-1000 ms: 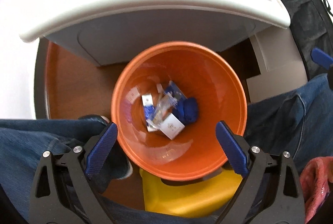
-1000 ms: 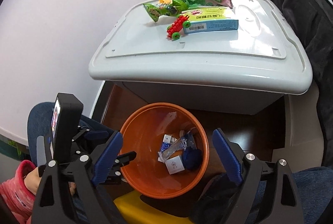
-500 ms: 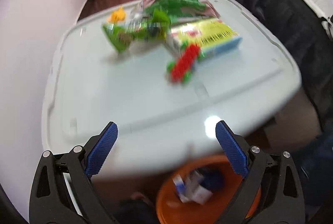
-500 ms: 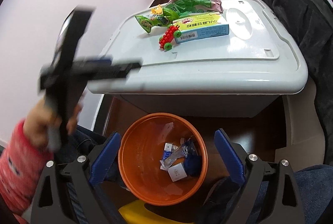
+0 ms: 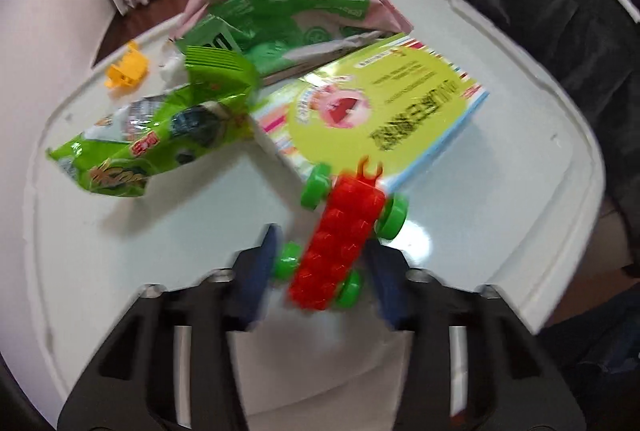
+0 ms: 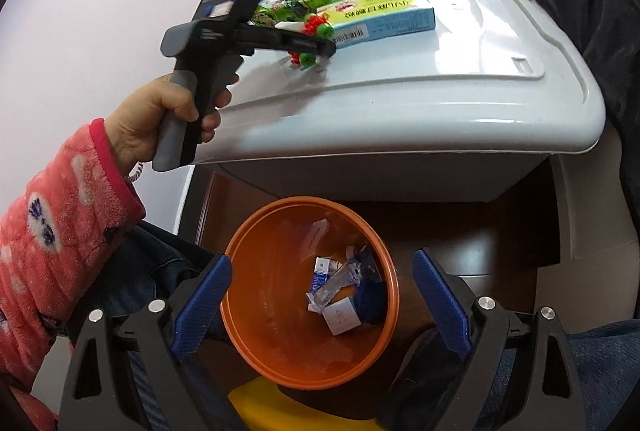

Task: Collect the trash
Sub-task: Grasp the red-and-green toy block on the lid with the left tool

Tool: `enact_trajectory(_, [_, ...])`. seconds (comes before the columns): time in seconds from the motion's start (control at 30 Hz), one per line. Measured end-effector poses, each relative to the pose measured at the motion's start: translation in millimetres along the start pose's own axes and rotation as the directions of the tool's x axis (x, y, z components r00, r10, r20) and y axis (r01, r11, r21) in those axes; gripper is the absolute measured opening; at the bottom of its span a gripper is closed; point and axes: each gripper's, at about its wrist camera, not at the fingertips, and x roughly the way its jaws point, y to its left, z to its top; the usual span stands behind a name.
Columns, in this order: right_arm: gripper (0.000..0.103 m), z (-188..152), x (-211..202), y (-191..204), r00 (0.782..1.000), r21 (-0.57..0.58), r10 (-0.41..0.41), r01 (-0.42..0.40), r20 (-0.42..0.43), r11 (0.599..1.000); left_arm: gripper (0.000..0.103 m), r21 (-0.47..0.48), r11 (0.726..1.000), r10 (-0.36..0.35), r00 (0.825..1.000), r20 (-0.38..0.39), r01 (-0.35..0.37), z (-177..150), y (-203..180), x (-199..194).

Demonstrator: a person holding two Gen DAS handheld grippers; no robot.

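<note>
The left claw (image 5: 318, 273) is closing around the toy car (image 5: 340, 243), wheels between its jaws; light, hard plastic, likely to roll; the right claw (image 6: 322, 295) gapes wide, empty.

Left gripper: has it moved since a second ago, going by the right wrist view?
Yes. The left gripper was down beside the orange bin; now it is up over the white container lid, jaws closing around the red toy car.

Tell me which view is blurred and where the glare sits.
Left wrist view: motion blur smears the red toy car and the left gripper, whose jaws are closing around it; glare on the white lid. Right wrist view: sharp, orange bin crisp.
</note>
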Motion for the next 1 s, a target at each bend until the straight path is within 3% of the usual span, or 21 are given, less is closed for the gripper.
enact_trajectory(0.2, [0.09, 0, -3, 1, 1.0, -0.008, 0.008, -0.008, 0.016, 1.0, 0.038, 0.015, 0.999, -0.03, 0.999, -0.012, 0.03, -12, -5, -11])
enact_trajectory(0.23, [0.09, 0, -5, 1, 1.0, -0.01, 0.009, -0.009, 0.023, 1.0, 0.033, 0.005, 0.999, -0.037, 0.999, -0.003, 0.037, -14, -4, -18])
enact_trajectory(0.37, [0.09, 0, -10, 0, 0.999, -0.001, 0.012, -0.012, 0.047, 1.0, 0.033, -0.071, 0.995, -0.059, 0.996, 0.067, 0.064, -23, 14, -59])
enact_trajectory(0.47, [0.09, 3, -16, -3, 0.997, 0.018, 0.008, -0.009, 0.074, 1.0, 0.033, -0.125, 0.99, -0.044, 0.992, 0.119, 0.059, -36, 28, -91])
enact_trajectory(0.6, [0.09, 13, -23, -3, 0.995, 0.03, 0.005, -0.008, 0.099, 1.0, 0.033, -0.211, 0.977, 0.047, 0.982, 0.184, -0.007, -53, 48, -128])
enact_trajectory(0.73, [0.09, 42, -28, 5, 0.994, 0.016, 0.036, -0.038, 0.107, 0.999, 0.033, -0.295, 0.953, 0.145, 0.959, 0.244, -0.069, -69, 72, -159])
enact_trajectory(0.83, [0.09, 76, -27, 7, 0.991, 0.041, 0.054, -0.059, 0.12, 0.997, 0.033, -0.341, 0.937, 0.17, 0.946, 0.275, -0.069, -74, 88, -170])
enact_trajectory(0.93, [0.091, 130, -18, 4, 0.983, 0.016, -0.016, 0.014, 0.181, 1.0, 0.033, -0.366, 0.93, 0.163, 0.938, 0.306, -0.042, -79, 97, -176])
enact_trajectory(1.0, [0.098, 158, -3, 5, 0.979, -0.047, -0.076, 0.086, 0.187, 0.995, 0.033, -0.384, 0.923, 0.143, 0.938, 0.317, -0.01, -81, 104, -178])
